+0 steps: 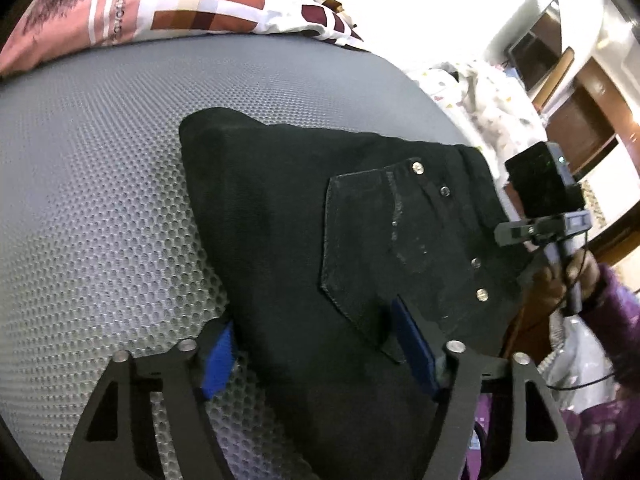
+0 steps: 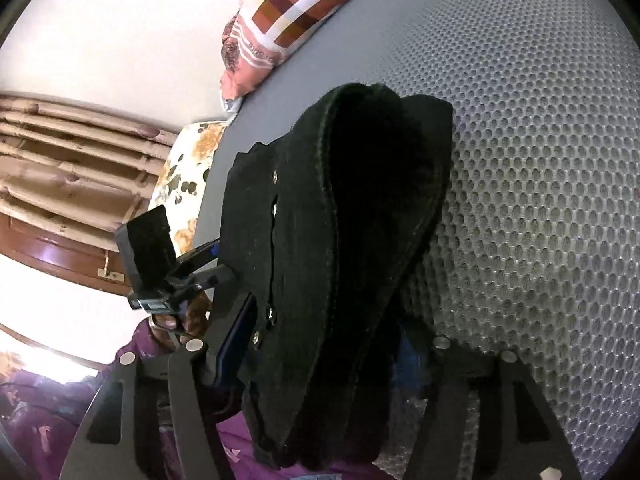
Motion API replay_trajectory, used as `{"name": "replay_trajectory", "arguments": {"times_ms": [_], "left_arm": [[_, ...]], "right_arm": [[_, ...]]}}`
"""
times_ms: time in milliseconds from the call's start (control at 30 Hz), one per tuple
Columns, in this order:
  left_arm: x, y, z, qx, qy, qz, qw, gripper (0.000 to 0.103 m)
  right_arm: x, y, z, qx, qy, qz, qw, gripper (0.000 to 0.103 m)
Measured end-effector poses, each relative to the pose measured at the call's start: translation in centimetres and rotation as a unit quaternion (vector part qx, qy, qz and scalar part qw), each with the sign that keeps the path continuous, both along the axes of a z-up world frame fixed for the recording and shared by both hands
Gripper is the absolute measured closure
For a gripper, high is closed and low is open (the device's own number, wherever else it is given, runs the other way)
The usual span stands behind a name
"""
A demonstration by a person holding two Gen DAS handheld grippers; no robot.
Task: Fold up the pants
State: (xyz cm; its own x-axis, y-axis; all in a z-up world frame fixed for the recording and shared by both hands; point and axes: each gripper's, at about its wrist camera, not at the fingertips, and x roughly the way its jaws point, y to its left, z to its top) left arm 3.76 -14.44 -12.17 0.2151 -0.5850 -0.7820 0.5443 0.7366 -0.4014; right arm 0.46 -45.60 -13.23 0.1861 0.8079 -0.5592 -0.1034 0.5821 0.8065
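Observation:
The black pants (image 1: 320,240) lie folded into a thick bundle on the grey mesh bed surface (image 1: 100,200), back pocket and metal rivets facing up. My left gripper (image 1: 316,356) straddles the near edge of the bundle, one blue pad (image 1: 218,364) below and one (image 1: 414,348) on top, closed on the cloth. In the right wrist view the pants (image 2: 332,260) fill the space between my right gripper's fingers (image 2: 320,360), which clamp the stacked layers at the waistband edge. The right gripper also shows in the left wrist view (image 1: 548,208), beyond the far edge of the pants.
A pink and checked pillow (image 1: 140,4) lies at the head of the bed. A floral patterned cloth (image 1: 480,96) lies off the bed's right side, with wooden furniture (image 1: 580,128) beyond. The bed edge (image 2: 208,184) runs close to my right gripper.

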Motion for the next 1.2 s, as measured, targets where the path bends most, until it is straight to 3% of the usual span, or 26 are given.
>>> {"name": "replay_trajectory", "arguments": {"times_ms": [67, 267, 333, 367, 500, 667, 900, 1200], "left_arm": [[0.2, 0.6, -0.1, -0.003, 0.0, 0.008, 1.0, 0.045], [0.4, 1.5, -0.4, -0.023, 0.007, 0.022, 0.9995, 0.057], [0.3, 1.6, -0.3, -0.025, 0.006, 0.022, 0.9994, 0.06], [0.3, 1.7, -0.3, -0.027, 0.007, 0.024, 0.9993, 0.062], [0.1, 2.3, 0.1, -0.04, 0.006, 0.032, 0.9986, 0.069], [-1.3, 2.2, 1.5, -0.027, -0.032, 0.037, 0.9984, 0.078], [-2.5, 2.4, 2.8, -0.019, -0.058, 0.052, 0.9968, 0.079], [-3.1, 3.6, 5.0, 0.001, -0.098, 0.072, 0.9926, 0.079]], "right_arm": [[0.2, 0.1, 0.1, -0.002, -0.002, 0.004, 1.0, 0.044], [0.6, 0.3, 0.1, 0.005, 0.014, 0.001, 1.0, 0.039], [0.1, 0.8, 0.5, -0.036, -0.012, 0.008, 0.999, 0.062], [-0.1, 1.1, 0.6, -0.058, -0.022, 0.008, 0.998, 0.064], [-0.7, 1.0, 0.8, -0.059, -0.028, -0.013, 0.998, 0.069], [-1.1, 1.1, 1.4, -0.042, -0.035, -0.035, 0.998, 0.073], [-1.9, 1.6, 2.0, 0.007, -0.043, -0.06, 0.997, 0.073], [-0.7, 5.1, 2.8, 0.032, -0.055, -0.059, 0.996, 0.074]]}}
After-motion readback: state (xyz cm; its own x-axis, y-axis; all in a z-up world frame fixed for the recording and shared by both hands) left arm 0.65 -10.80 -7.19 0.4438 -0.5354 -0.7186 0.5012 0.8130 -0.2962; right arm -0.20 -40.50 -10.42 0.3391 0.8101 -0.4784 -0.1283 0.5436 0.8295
